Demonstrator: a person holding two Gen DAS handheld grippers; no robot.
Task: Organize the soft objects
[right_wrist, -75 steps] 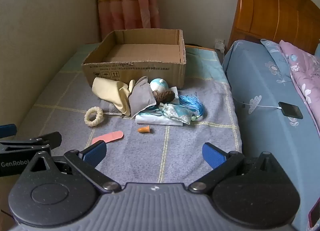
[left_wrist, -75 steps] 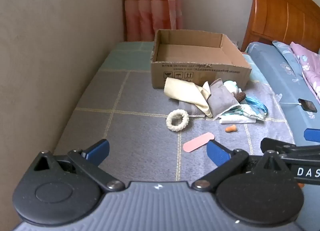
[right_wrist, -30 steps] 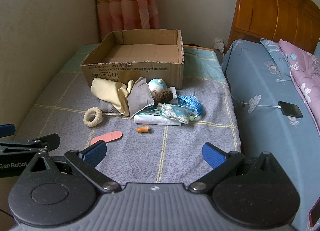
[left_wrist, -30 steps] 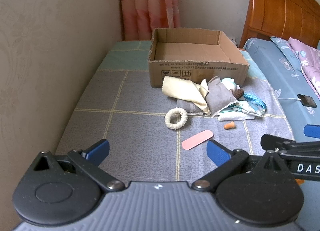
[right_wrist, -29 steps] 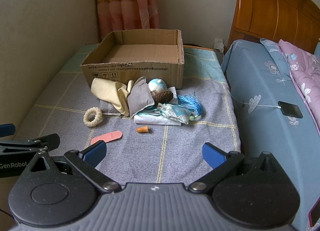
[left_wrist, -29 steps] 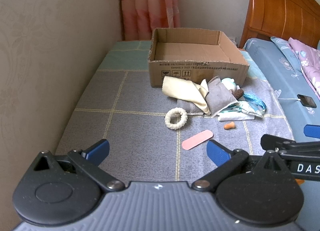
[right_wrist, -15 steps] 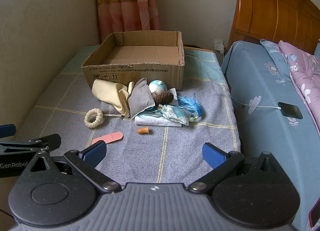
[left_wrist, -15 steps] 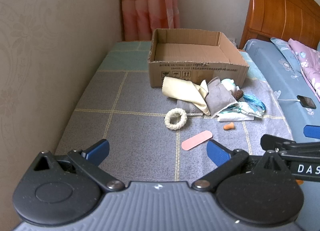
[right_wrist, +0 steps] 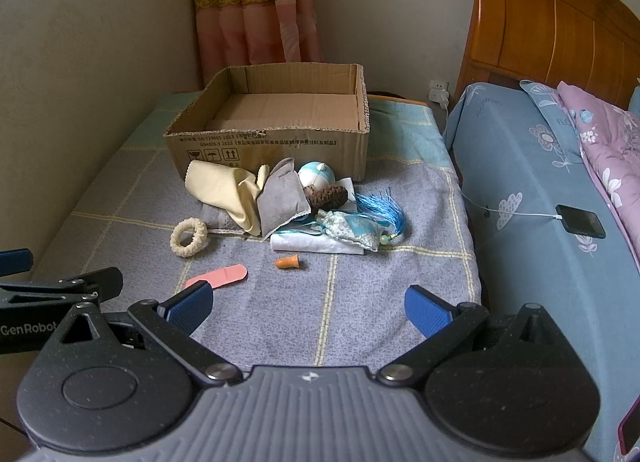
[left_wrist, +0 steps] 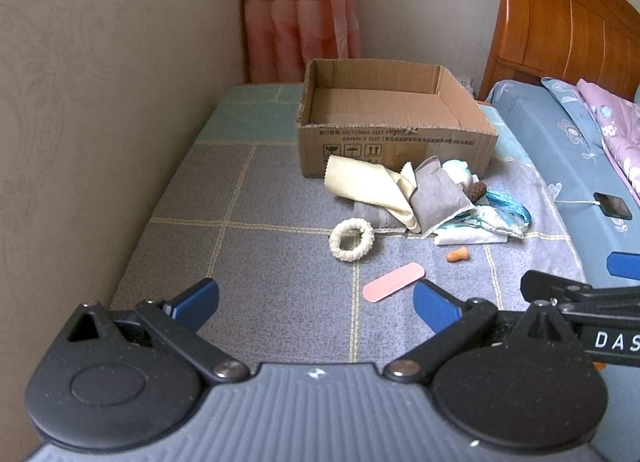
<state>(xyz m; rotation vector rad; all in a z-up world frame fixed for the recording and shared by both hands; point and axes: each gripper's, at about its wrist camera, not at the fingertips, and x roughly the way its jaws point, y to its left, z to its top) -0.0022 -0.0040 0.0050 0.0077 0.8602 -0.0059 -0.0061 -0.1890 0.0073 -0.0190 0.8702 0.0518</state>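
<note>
- The left claw point(left_wrist: 316, 304) hangs with its blue pads spread wide and nothing between them, low over the grey checked bedspread point(left_wrist: 280, 294); the right claw point(right_wrist: 308, 308) is likewise spread and empty, just beside it.
- Nearest the claws lies a pink strip point(right_wrist: 218, 276), flat on the bedspread, its long axis running from near-left to far-right in the right wrist view.
- A little beyond, an orange earplug point(right_wrist: 288, 262) lies on its side, long axis across the view, narrow end toward the left.
- A cream knitted ring point(right_wrist: 189, 238) lies flat to the left of the heap.
- The heap itself holds a cream cloth point(right_wrist: 224, 186), a grey pouch point(right_wrist: 280, 198), a blue-and-white ball point(right_wrist: 317, 175), a brown fuzzy piece point(right_wrist: 328, 195), a patterned sachet point(right_wrist: 352, 232) with a blue tassel point(right_wrist: 384, 208) trailing right, and a folded white cloth point(right_wrist: 312, 244) beneath.
- The cardboard box point(right_wrist: 276, 146) stands open-topped just behind the heap, its long side across the view, and looks empty.
- By my reading the task has not begun: everything is outside the box, and every piece is left to move.
</note>
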